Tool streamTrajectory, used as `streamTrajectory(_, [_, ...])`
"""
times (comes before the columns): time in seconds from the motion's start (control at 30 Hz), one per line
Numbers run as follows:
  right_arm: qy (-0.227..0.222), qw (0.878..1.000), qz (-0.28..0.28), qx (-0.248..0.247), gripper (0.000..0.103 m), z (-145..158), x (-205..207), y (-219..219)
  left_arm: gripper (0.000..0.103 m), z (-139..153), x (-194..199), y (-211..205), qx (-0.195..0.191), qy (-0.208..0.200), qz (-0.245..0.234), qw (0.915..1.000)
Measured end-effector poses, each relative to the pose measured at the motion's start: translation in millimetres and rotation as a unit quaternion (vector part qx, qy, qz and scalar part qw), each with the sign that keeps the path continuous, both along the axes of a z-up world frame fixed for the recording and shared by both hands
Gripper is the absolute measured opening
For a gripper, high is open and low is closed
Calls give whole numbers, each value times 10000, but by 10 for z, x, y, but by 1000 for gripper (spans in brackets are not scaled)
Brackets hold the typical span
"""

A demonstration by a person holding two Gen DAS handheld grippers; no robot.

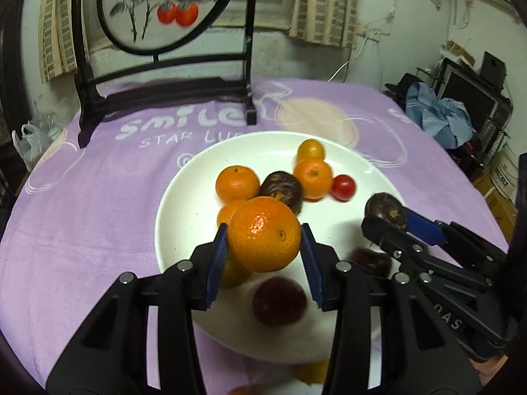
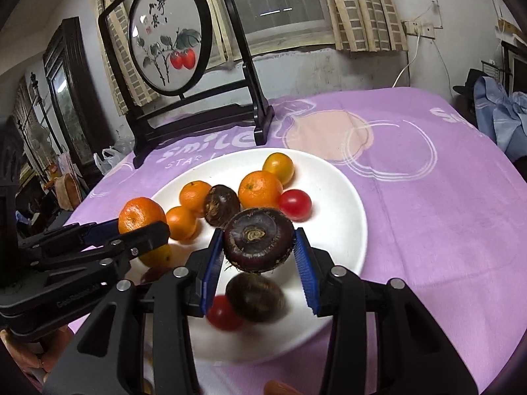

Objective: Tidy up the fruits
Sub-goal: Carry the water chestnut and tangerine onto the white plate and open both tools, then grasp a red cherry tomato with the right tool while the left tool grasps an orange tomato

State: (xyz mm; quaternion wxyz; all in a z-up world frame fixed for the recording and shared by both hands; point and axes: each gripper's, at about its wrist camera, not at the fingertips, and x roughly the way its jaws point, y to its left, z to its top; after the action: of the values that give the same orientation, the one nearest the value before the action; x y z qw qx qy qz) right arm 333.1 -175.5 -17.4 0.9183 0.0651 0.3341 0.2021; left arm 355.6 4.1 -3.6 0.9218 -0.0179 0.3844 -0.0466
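Purple-clothed surface (image 1: 98,197) carried a white plate (image 1: 184,197). My left tool (image 1: 265,233) clamped an orange mandarin (image 1: 263,233), right tool (image 2: 258,242) a dark round chestnut-like fruit (image 2: 258,237); both needed placing into groups.

The left claw (image 1: 264,242) clamps a tangerine (image 1: 264,234) above the white plate (image 1: 184,194).
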Motion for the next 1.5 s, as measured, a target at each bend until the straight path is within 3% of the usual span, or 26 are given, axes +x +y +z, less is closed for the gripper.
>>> streamTrajectory(0.13, [43, 9999, 138, -26, 44, -40, 62, 54, 45, -60, 98, -7, 47, 95, 46, 9999])
streamTrajectory(0.17, [45, 9998, 169, -28, 47, -45, 52, 60, 50, -56, 92, 7, 55, 96, 109, 9999])
streamTrajectory(0.23, [-20, 9999, 104, 9, 52, 1, 16, 21, 72, -22, 65, 42, 106, 12, 273, 9996])
streamTrajectory(0.3, [-112, 9999, 88, 86, 58, 85, -56, -28, 83, 67, -3, 97, 58, -124, 412, 9991])
streamTrajectory(0.53, [-312, 9988, 211, 326, 59, 292, -396, -116, 92, 290, -351, 91, 140, -402, 460, 9980])
streamTrajectory(0.7, [-372, 9983, 419, 142, 59, 313, -671, -81, 95, 204, -682, 188, 186, -347, 393, 9985])
streamTrajectory(0.9, [-35, 9967, 763, -288, 59, 119, -965, 65, 95, 49, -992, 499, 454, -339, 944, 9939])
streamTrajectory(1.17, [290, 9888, 1274, -727, 59, -79, -1105, 285, 95, 129, -1105, 809, 46, -346, 1449, 9888])
streamTrajectory(1.37, [410, 9859, 1360, -884, 58, -198, -1110, 349, 95, 92, -1089, 872, -364, -133, 1371, 9898])
streamTrajectory(1.5, [541, 9848, 1358, -935, 55, -276, -1077, 383, 95, 87, -1092, 849, -287, -158, 1364, 9901])
